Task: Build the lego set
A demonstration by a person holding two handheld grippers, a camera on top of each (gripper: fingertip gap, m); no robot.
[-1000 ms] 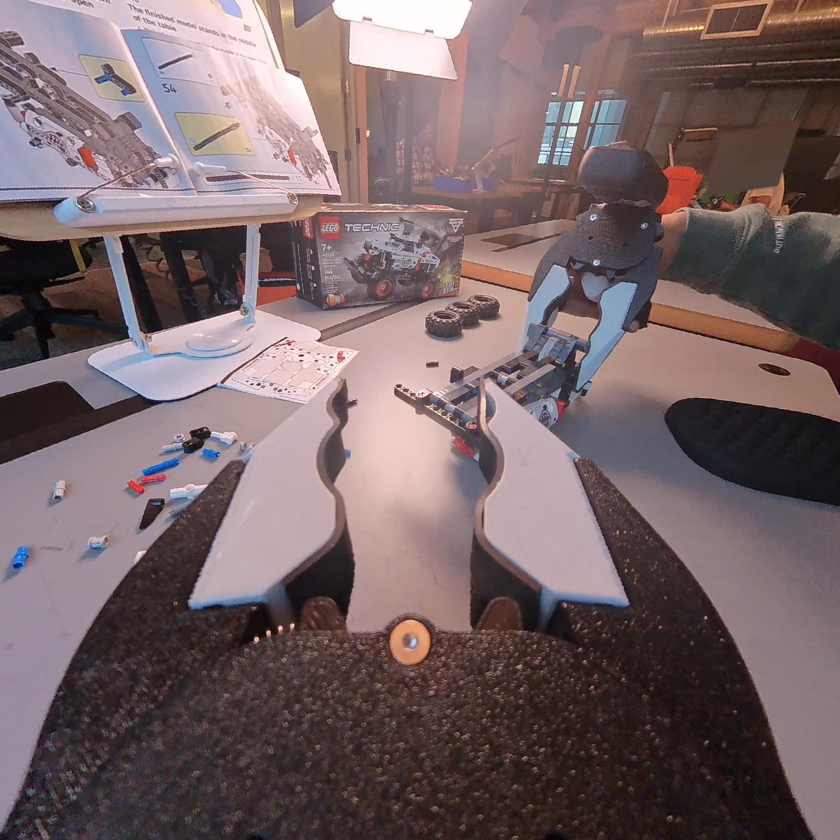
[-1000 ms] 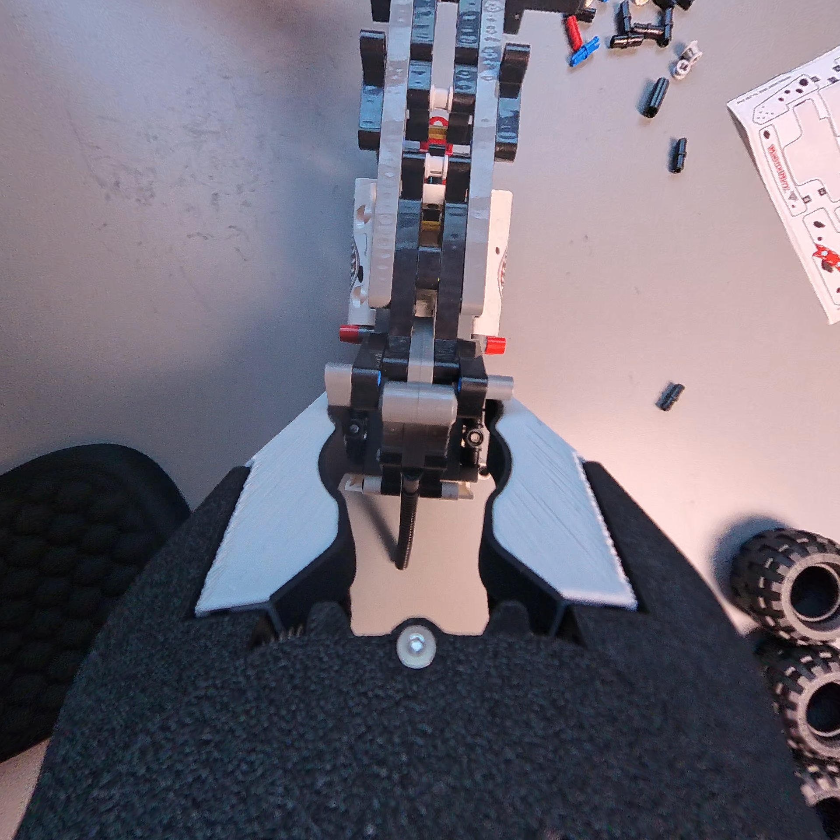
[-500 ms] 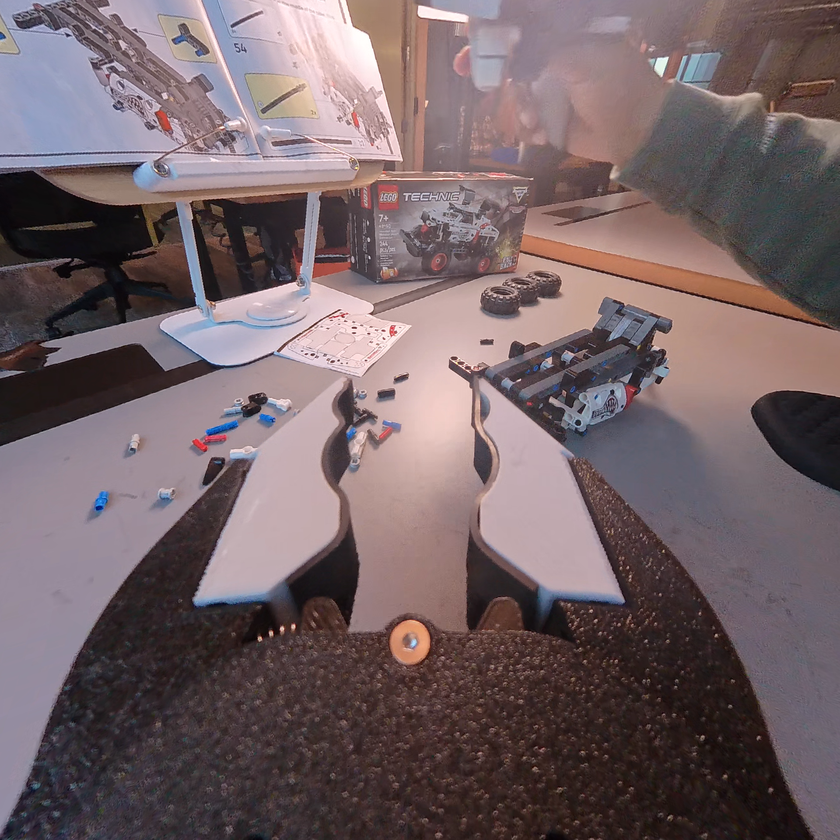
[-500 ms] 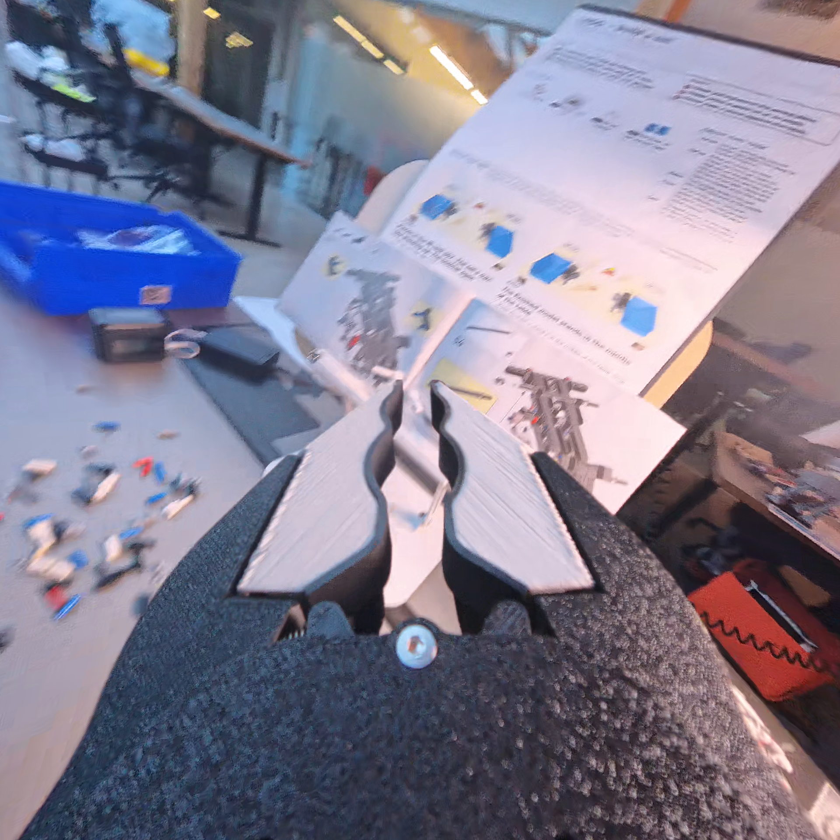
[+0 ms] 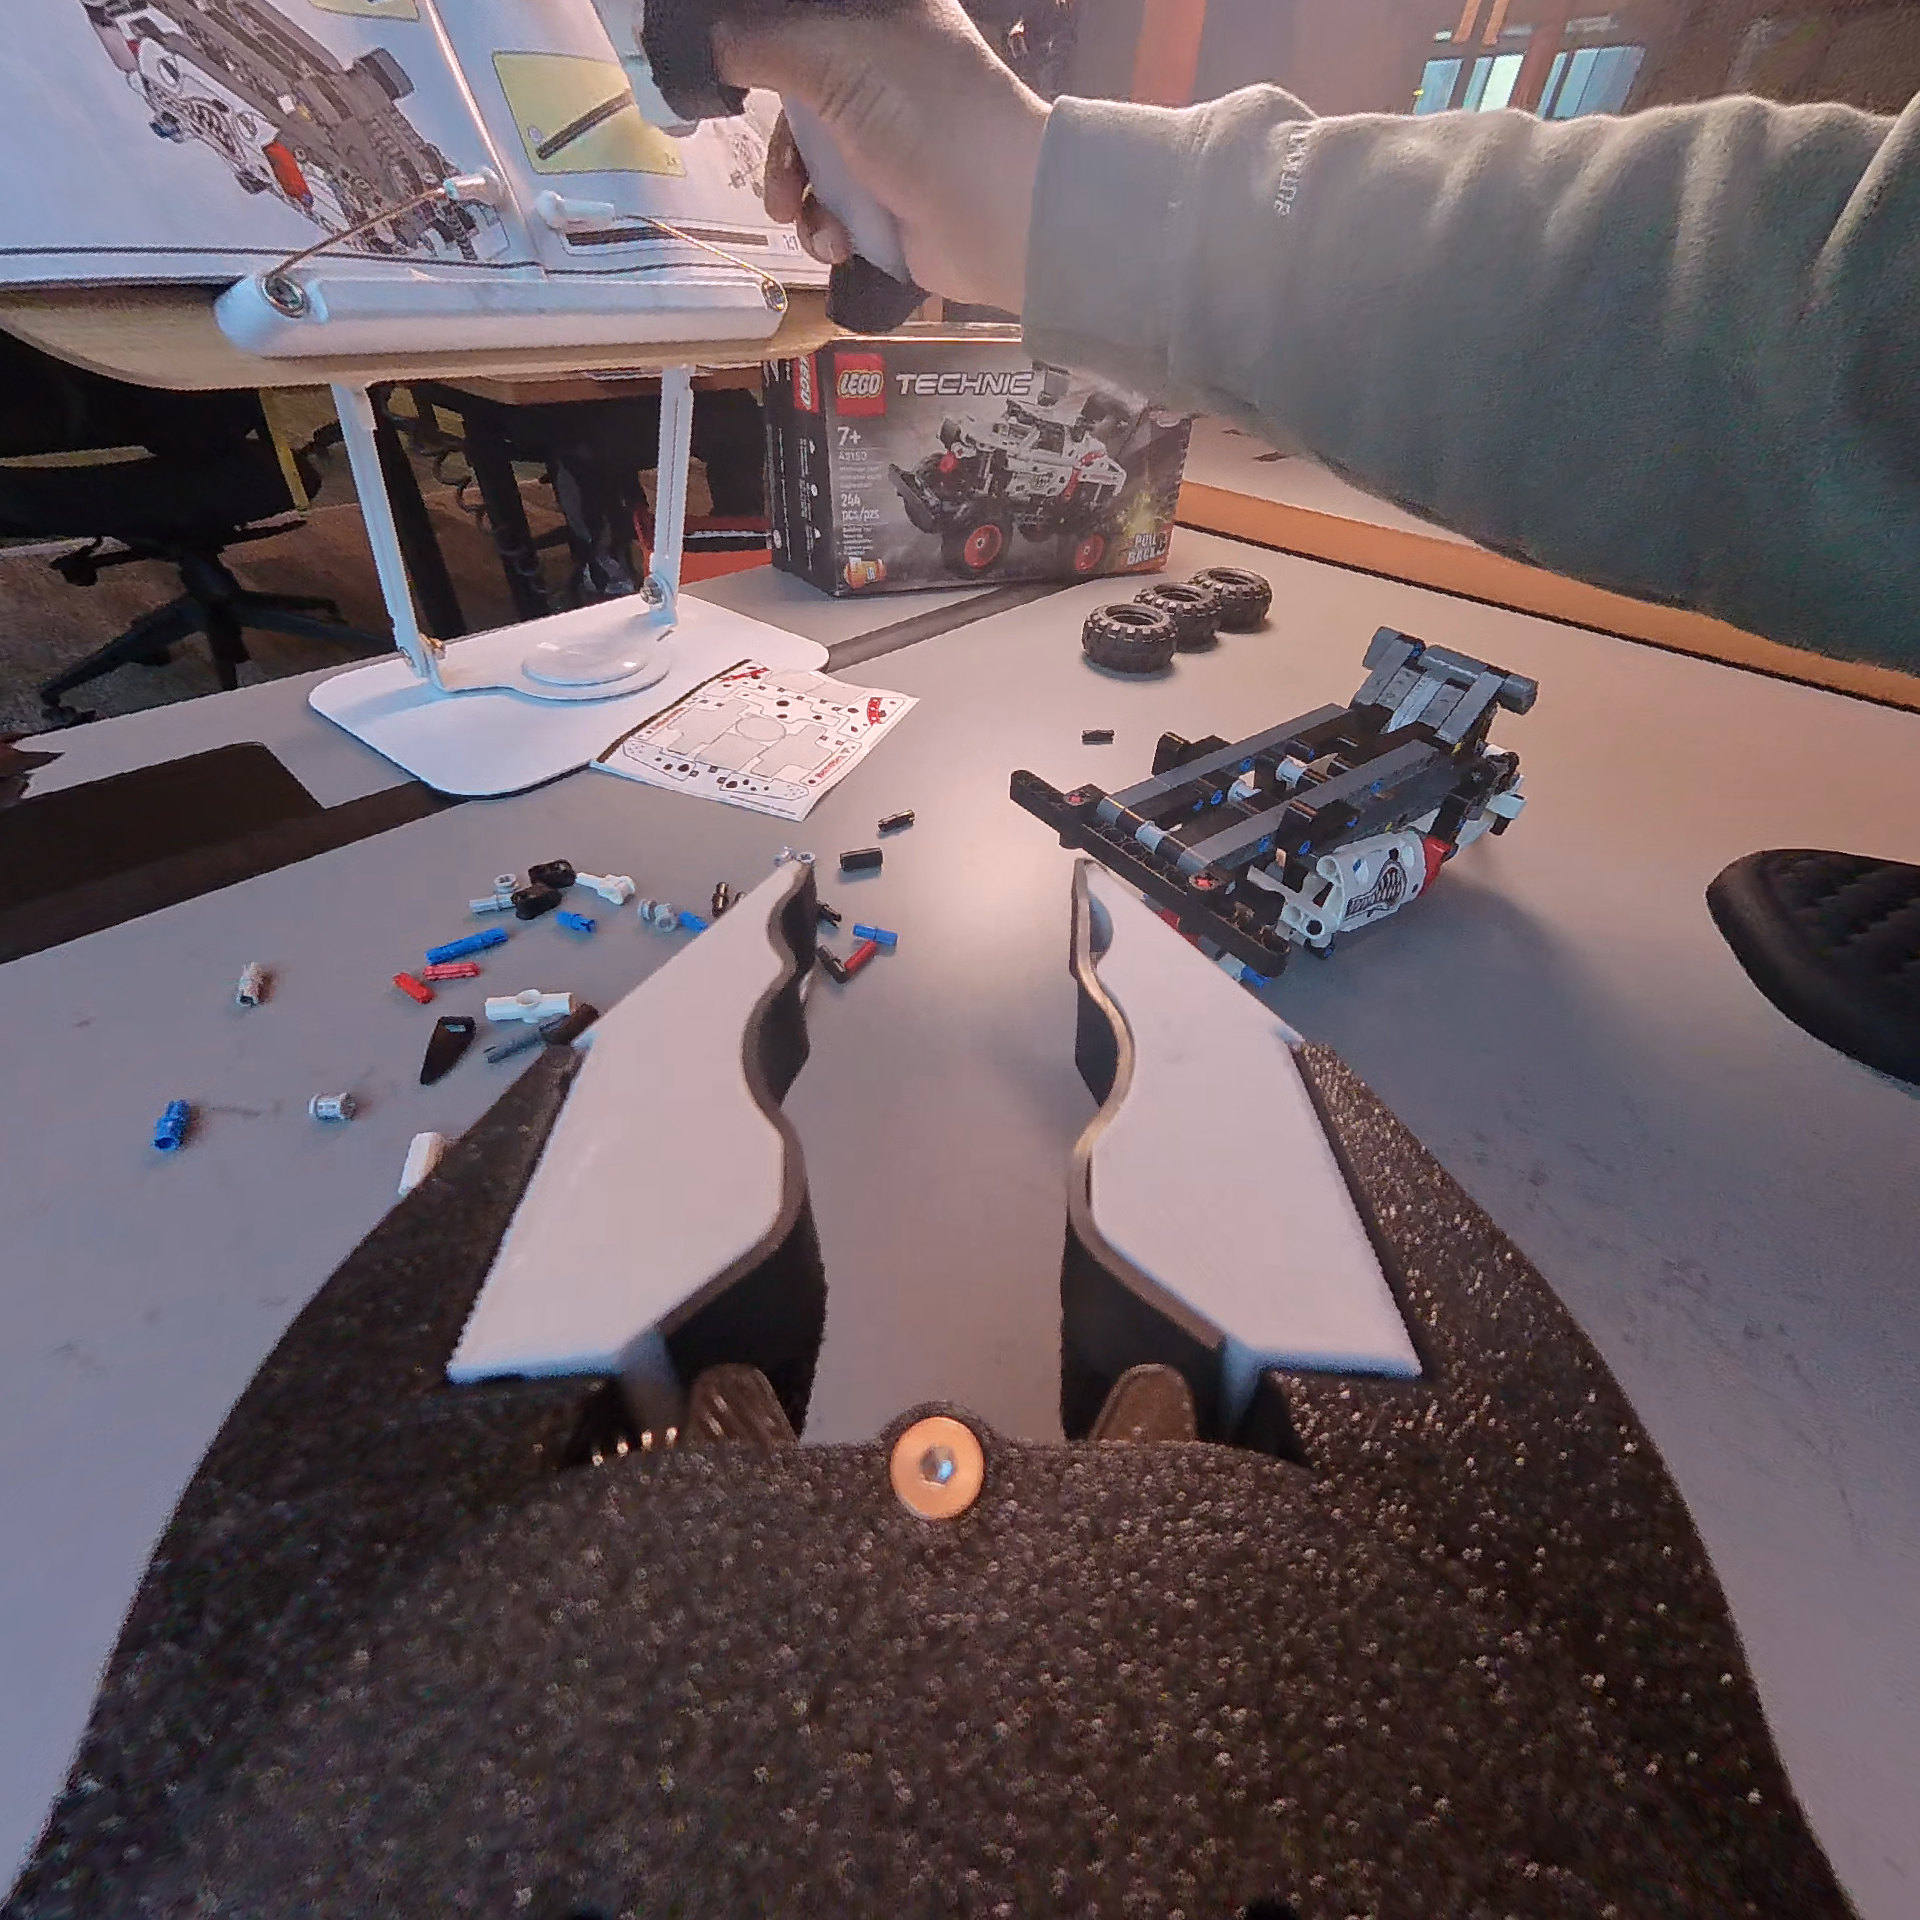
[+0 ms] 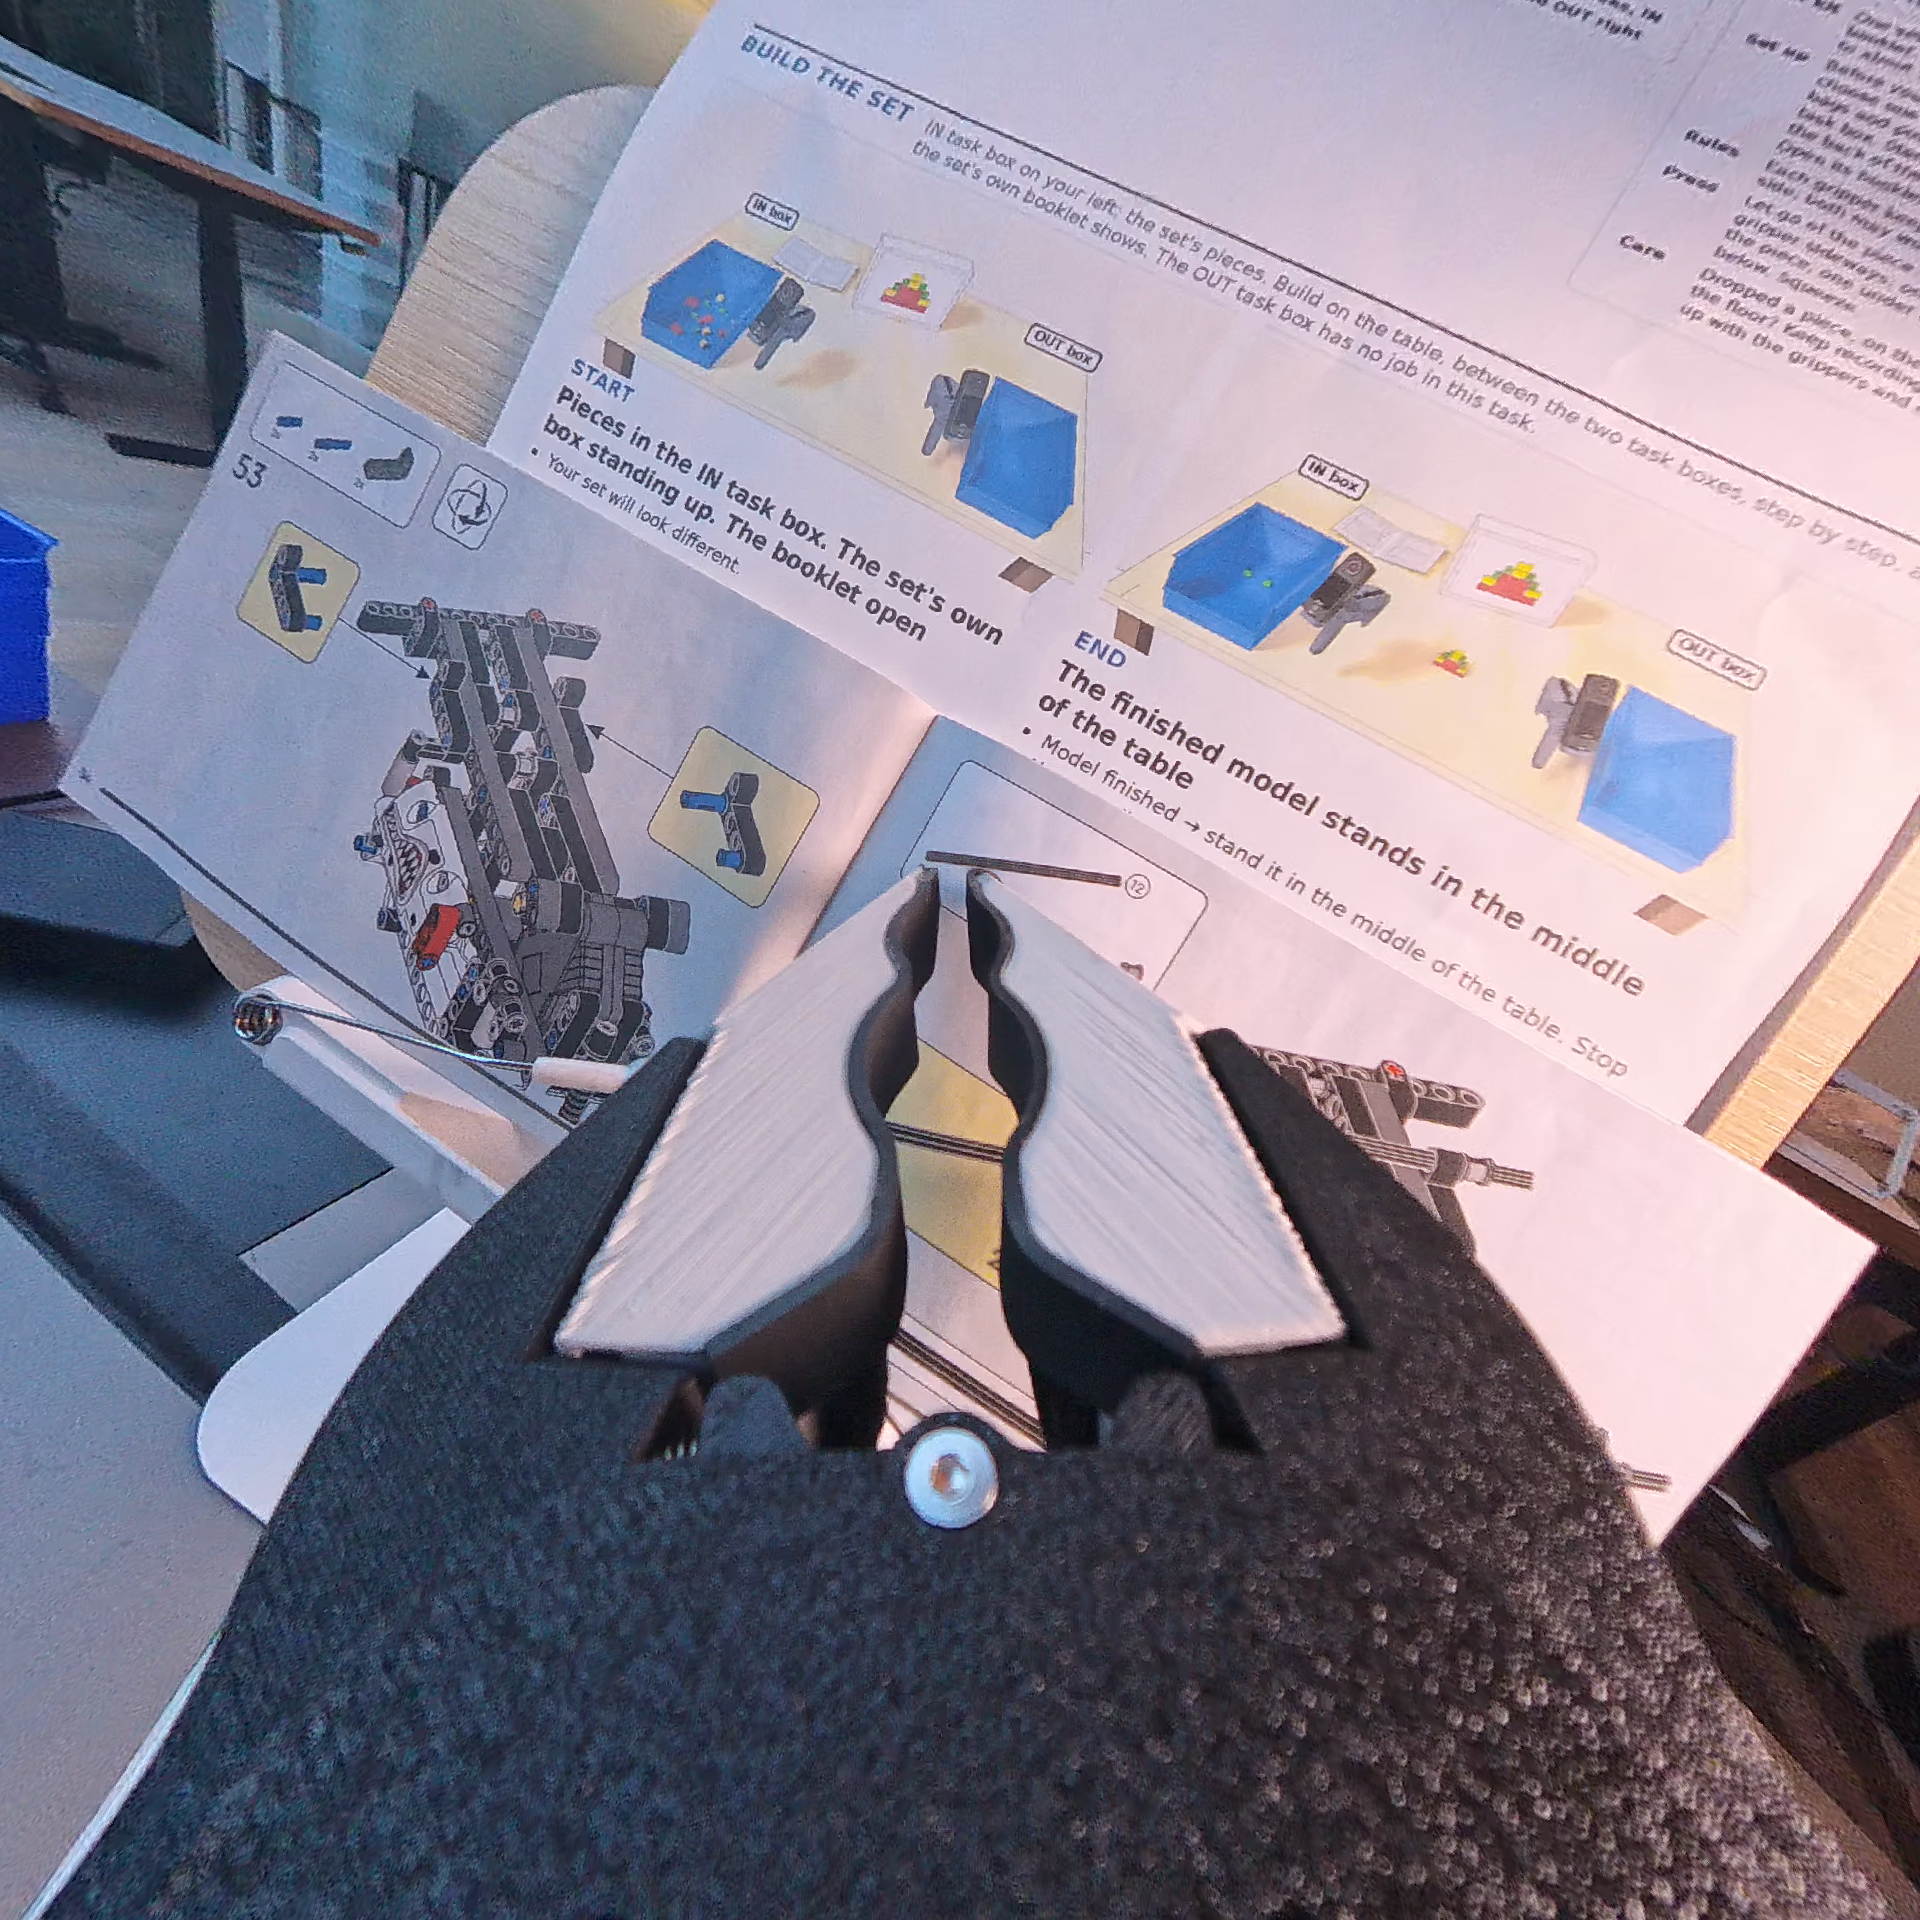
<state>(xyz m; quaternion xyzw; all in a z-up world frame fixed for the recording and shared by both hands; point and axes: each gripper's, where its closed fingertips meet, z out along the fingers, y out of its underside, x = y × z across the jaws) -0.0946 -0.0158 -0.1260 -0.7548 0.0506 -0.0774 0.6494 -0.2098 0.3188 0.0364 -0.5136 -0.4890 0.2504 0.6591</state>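
The part-built black and grey lego chassis (image 5: 1278, 810) lies on the grey table (image 5: 1558, 1195), just beyond and right of my left gripper (image 5: 940, 894). That gripper is open and empty, low over the table. Small loose pieces (image 5: 520, 935) lie scattered to its left. My right gripper (image 6: 951, 883) is raised in front of the open instruction booklet (image 6: 468, 748), tips at the top of its right page. Its jaws are almost together with nothing between them. In the left wrist view a hand (image 5: 894, 135) holds it in front of the booklet (image 5: 260, 114).
Three black tyres (image 5: 1174, 618), the lego box (image 5: 977, 478) and a sticker sheet (image 5: 758, 738) lie at the back. The white booklet stand (image 5: 499, 707) is back left. A black mat (image 5: 1829, 956) is at the right. A printed task sheet (image 6: 1247, 468) stands behind the booklet. Left tips to right tips: about 40 cm.
The right gripper let go of the chassis, rose to the booklet and closed. The chassis now lies on the table. The left gripper stayed open and shifted a little.
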